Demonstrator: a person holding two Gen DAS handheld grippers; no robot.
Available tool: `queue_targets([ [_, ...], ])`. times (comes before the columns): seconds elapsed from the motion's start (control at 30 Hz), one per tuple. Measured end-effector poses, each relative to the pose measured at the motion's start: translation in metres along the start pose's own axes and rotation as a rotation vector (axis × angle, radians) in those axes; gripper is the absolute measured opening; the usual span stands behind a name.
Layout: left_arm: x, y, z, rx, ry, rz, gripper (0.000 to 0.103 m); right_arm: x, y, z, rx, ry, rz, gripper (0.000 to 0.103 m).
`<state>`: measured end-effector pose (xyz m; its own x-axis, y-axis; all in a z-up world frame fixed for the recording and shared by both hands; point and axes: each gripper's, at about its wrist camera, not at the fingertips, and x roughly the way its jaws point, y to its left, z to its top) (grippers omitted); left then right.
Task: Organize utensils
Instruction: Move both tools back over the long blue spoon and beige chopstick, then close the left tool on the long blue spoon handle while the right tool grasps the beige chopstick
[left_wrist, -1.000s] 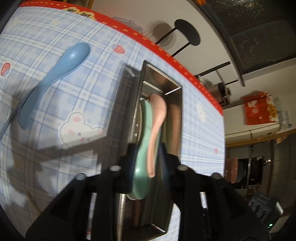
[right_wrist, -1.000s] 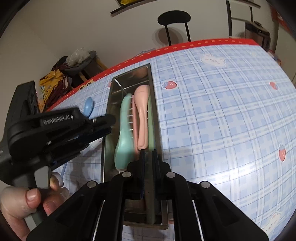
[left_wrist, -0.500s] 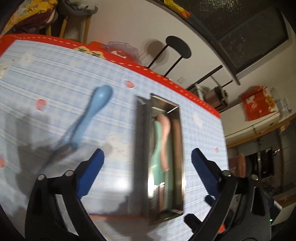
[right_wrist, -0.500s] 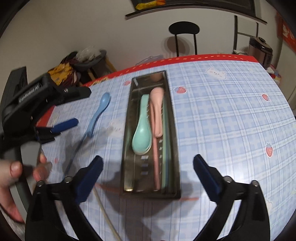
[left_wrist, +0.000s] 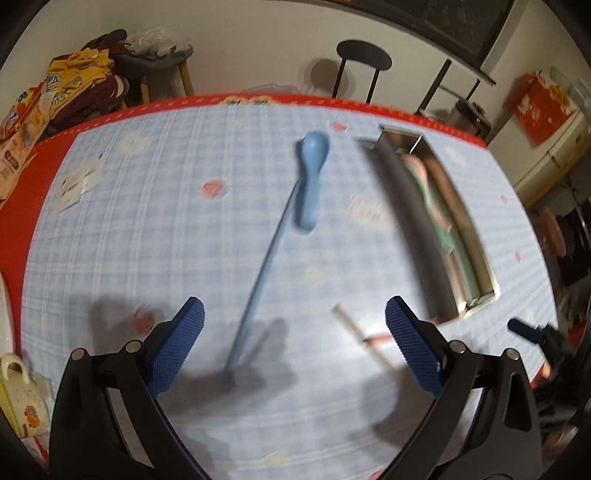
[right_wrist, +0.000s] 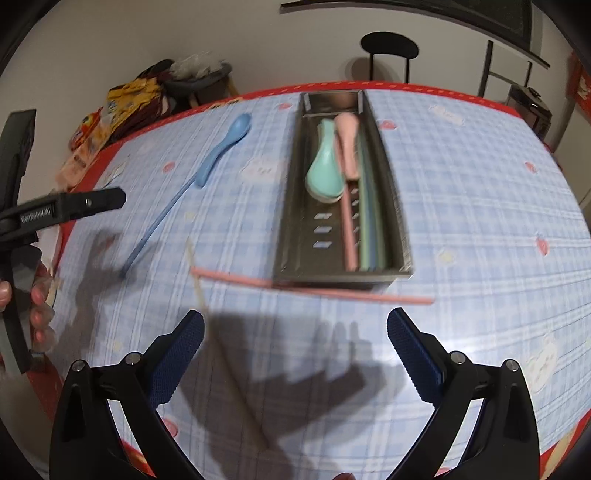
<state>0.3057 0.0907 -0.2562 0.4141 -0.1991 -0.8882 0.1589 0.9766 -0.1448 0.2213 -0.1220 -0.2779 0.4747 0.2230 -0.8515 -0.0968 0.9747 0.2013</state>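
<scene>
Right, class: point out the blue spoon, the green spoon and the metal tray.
blue spoon (right_wrist: 239, 126): right wrist view, on its bowl.
green spoon (right_wrist: 324, 173): right wrist view, on its bowl.
metal tray (right_wrist: 388, 177): right wrist view, on its right wall.

Utensils and tray on the checked worktop

Dark metal tray (right_wrist: 388, 177), long and narrow, runs near to far right of centre; slotted floor, small divided section at its far end. Inside: mint-green spoon (right_wrist: 325, 170), bowl toward the near side, touching a pink spoon (right_wrist: 347, 144) on its right, and a pink chopstick (right_wrist: 349, 236) and green chopsticks (right_wrist: 369, 229) lying lengthwise. Left of the tray, apart: blue spoon (right_wrist: 225, 147), bowl at the far end, with a blue chopstick (right_wrist: 159, 225) slanting nearward from its handle. Just before the tray's near end: another pink chopstick (right_wrist: 314, 286) lying crosswise, crossed at its left end by a cream chopstick (right_wrist: 221, 332).
</scene>
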Motion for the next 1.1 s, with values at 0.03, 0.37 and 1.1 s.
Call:
queue_targets([
  [0.03,0.0,0.002,-0.003,0.0,0.003,0.001,0.097,0.001,0.004,-0.004,-0.007,-0.007,0.032,0.097],
  [0.37,0.003,0.035,-0.03,-0.037,-0.004,0.014,0.097,0.03,0.048,-0.022,-0.187,0.09,0.0,0.097],
  [1.1,0.047,0.024,-0.009,0.15,-0.002,0.098,0.095,0.056,0.065,-0.032,-0.317,0.117,-0.071,0.063],
])
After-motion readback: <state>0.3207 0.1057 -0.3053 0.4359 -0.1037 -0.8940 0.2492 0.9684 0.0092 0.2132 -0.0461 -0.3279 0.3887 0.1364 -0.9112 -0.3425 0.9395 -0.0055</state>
